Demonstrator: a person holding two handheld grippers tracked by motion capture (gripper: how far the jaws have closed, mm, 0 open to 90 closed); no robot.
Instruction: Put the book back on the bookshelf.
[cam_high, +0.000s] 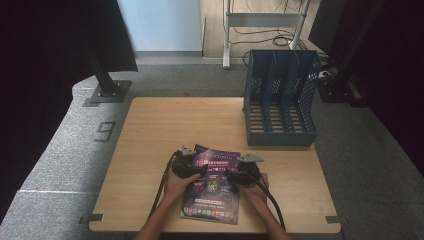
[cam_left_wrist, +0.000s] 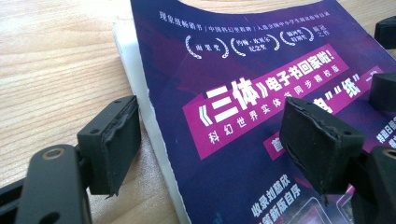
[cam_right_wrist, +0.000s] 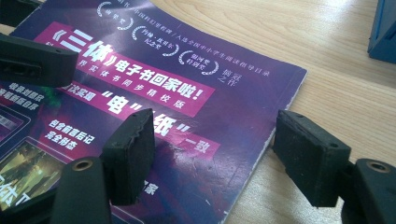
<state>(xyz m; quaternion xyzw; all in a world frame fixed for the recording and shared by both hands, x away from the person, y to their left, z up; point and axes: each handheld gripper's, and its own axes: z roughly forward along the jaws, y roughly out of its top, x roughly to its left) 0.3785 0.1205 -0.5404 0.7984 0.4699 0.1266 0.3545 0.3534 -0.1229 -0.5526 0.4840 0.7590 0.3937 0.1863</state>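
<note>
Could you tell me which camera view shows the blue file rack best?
The high view: the blue file rack stands whole at the table's far right. The right gripper view catches just a blue corner of it.

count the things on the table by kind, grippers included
purple paperback book lying flat on the wooden table: 1
blue plastic slotted file rack: 1
black two-jaw grippers, left gripper and right gripper, both with jaws open astride the book's edges: 2
total: 4
</note>
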